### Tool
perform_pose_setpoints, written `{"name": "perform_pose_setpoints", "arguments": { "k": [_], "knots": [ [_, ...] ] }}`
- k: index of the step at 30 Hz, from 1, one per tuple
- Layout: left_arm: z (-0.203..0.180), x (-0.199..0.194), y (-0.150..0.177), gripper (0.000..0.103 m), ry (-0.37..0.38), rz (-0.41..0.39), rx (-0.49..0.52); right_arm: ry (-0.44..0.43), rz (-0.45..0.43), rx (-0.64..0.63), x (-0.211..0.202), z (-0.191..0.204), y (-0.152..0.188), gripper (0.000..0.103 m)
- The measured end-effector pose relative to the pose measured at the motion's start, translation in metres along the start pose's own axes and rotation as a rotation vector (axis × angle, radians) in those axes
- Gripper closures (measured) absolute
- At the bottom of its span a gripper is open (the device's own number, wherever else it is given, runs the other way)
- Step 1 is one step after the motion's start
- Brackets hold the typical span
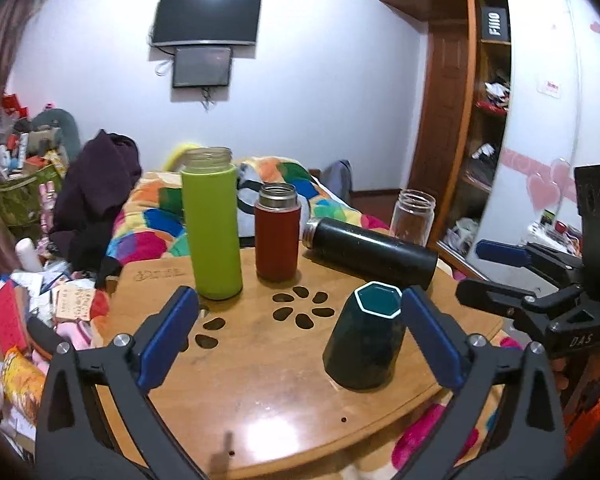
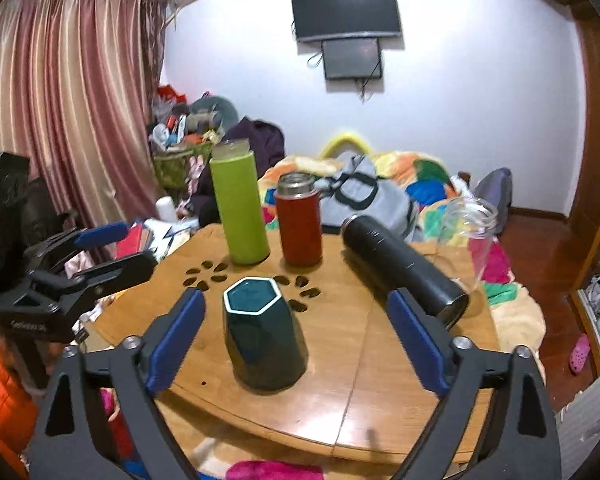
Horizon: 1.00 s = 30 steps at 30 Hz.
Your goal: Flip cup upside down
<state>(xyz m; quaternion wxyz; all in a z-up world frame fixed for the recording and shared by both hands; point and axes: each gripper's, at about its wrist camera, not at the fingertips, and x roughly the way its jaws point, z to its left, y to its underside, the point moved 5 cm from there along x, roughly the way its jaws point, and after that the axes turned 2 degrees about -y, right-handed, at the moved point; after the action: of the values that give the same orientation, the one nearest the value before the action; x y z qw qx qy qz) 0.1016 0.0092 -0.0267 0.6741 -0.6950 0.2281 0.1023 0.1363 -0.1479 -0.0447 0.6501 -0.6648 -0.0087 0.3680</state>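
Five vessels sat on the round wooden table [image 1: 260,400] with petal-shaped cut-outs. The dark teal hexagonal ceramic cup [image 1: 364,340] stood nearest the cameras, its white-edged hexagonal end facing up and its wider end down on the wood; whether that top end was an opening or the base could not be told. Behind it, toward the far edge, stood a tall lime-green bottle [image 1: 212,224] with a clear threaded neck and, just beside it, a shorter red flask [image 1: 277,232] with a steel mouth. A black cylindrical flask [image 1: 372,252] lay on its side beyond the cup, and a clear glass jar [image 1: 414,216] stood upright at the table's far right.

The left gripper [image 1: 300,332] hovered low over the near side of the table with its blue-padded fingers [image 1: 168,332] spread wide, the cup just inside the right-hand finger but not pinched. The right gripper [image 2: 296,340] was likewise spread wide, the cup [image 2: 264,336] between its fingers, nearer the left one, and apart from both. Each gripper appeared at the edge of the other's view, jaws apart and holding nothing.

A colourful patchwork quilt [image 1: 152,220] lay behind the table.
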Motion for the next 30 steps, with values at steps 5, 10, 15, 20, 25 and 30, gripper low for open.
{"name": "perform_pose_setpoints", "arguments": {
  "k": [5, 10, 15, 20, 25, 30],
  "knots": [
    [-0.002, -0.010, 0.012, 0.000, -0.075, -0.023, -0.021, 0.056, -0.067, -0.002, -0.015, -0.001, 0.004, 0.000],
    [-0.008, -0.014, 0.025, 0.000, -0.087, -0.024, -0.045, 0.056, -0.074, 0.032, -0.019, -0.001, 0.014, 0.000],
    [-0.015, -0.016, 0.027, 0.000, -0.114, -0.031, -0.021, 0.055, -0.066, 0.048, -0.021, 0.000, 0.021, 0.000],
    [-0.021, -0.020, 0.027, 0.000, -0.122, -0.049, -0.002, 0.073, -0.068, 0.039, -0.022, -0.001, 0.021, 0.000],
    [-0.023, -0.020, 0.028, 0.000, -0.115, -0.052, 0.004, 0.071, -0.059, 0.036, -0.021, 0.001, 0.023, 0.000],
    [-0.021, -0.021, 0.029, 0.000, -0.108, -0.055, -0.008, 0.072, -0.054, 0.040, -0.019, -0.002, 0.022, 0.000]
  ]
}}
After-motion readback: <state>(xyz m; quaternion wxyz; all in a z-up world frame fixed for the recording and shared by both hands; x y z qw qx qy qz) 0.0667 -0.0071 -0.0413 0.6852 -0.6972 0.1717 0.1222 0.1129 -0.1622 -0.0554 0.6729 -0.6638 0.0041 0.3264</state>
